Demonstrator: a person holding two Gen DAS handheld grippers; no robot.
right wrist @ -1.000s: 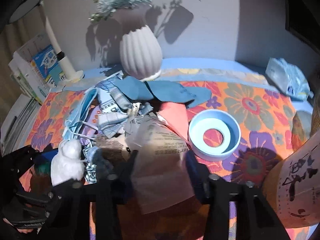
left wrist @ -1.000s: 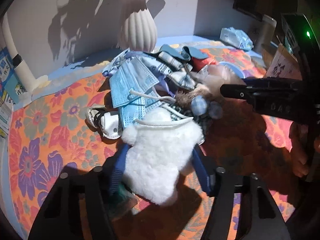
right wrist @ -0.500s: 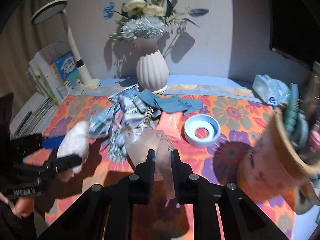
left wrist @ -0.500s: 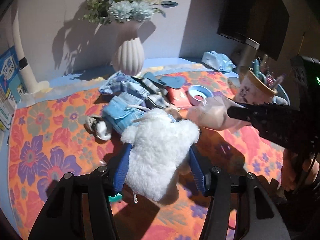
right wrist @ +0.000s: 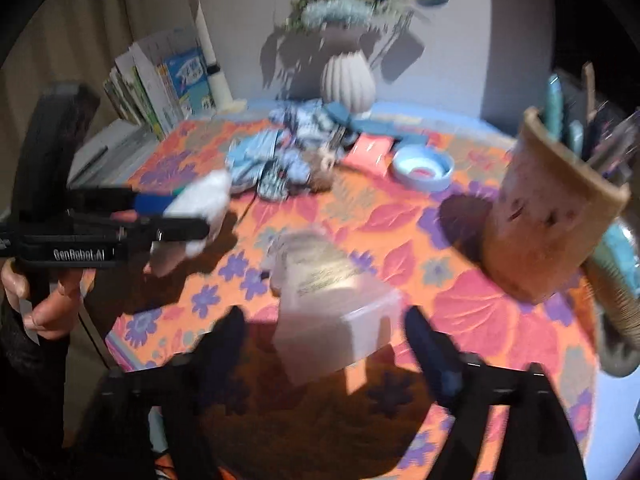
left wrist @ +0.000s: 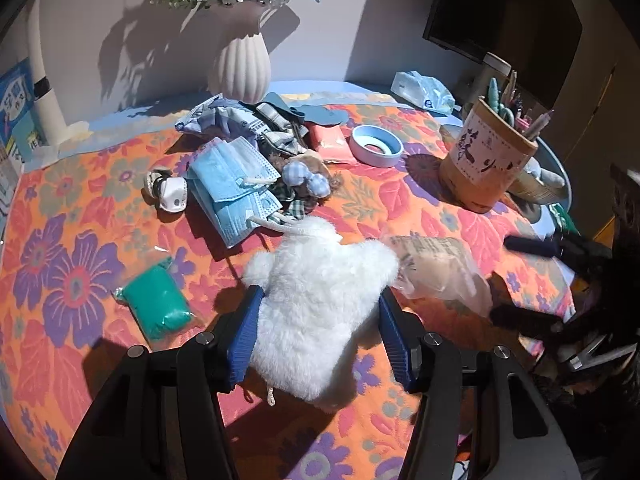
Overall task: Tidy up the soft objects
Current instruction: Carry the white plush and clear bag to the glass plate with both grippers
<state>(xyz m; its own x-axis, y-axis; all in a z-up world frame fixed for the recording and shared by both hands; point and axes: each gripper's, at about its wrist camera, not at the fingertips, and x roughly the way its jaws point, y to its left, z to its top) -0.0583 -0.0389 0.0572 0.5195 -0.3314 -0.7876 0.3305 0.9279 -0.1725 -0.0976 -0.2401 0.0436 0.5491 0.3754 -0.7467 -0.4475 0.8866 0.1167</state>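
Observation:
My left gripper (left wrist: 319, 305) is shut on a white plush toy (left wrist: 320, 280), held a little above the flowered tablecloth (left wrist: 72, 248). In the right wrist view the plush (right wrist: 202, 200) shows at the left, between the left gripper's fingers (right wrist: 176, 216). My right gripper (right wrist: 324, 320) has its jaws opening wide. A clear plastic bag with tan contents (right wrist: 332, 300) lies between them, untouched by the pads. The left wrist view has that bag (left wrist: 440, 272) just right of the plush, with the right gripper (left wrist: 512, 280) beyond it.
A heap of blue face masks (left wrist: 228, 188) and cloths sits mid-table before a white ribbed vase (left wrist: 242, 68). A green packet (left wrist: 154, 304) lies left. A blue ring (left wrist: 376, 146), red pouch (left wrist: 330, 142) and pen holder (left wrist: 486, 160) stand right. Books (right wrist: 160, 88) line the far left.
Both grippers have drawn back from the heap toward the near side of the table. The right jaws went from shut on the plastic bag to wide apart. The left still holds the plush.

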